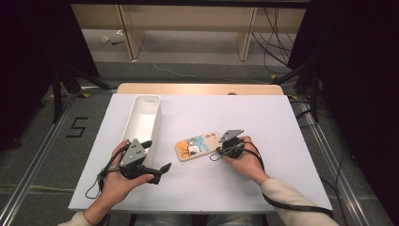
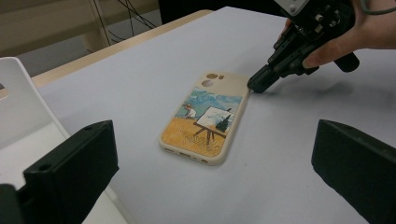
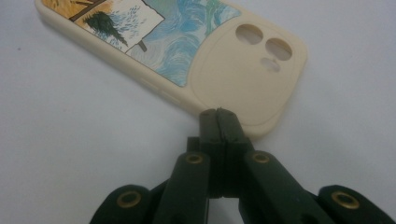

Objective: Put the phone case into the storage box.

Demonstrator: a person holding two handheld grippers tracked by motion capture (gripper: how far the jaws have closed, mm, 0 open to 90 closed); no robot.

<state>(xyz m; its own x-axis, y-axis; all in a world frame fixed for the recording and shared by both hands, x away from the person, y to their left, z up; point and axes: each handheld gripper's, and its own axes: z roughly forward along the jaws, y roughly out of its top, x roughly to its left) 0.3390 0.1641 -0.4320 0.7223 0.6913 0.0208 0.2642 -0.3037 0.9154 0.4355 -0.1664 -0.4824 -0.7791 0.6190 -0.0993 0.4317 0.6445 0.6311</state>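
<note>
The phone case (image 1: 197, 145) is lying printed side up on the white table (image 1: 263, 117), just right of the long white tray (image 1: 143, 120) and between the two grippers. The right gripper (image 3: 218, 113) is being held with its jaws pressed together, nothing between them, and the closed tip is being set against the camera-hole end (image 3: 261, 51) of the case. The left gripper (image 1: 157, 162) is being kept near the tray's near end, its jaws standing wide apart and empty in the left gripper view.

The case is being judged light, thin and rubbery: likely to flex and to skid on the smooth tabletop when nudged, and in no danger of breaking. Flat on the surface, little is being offered to pinch, so a raised long edge (image 2: 236, 128) or a corner lifted clear is being favoured as the place to take hold, with the rim clamped across its thickness.
</note>
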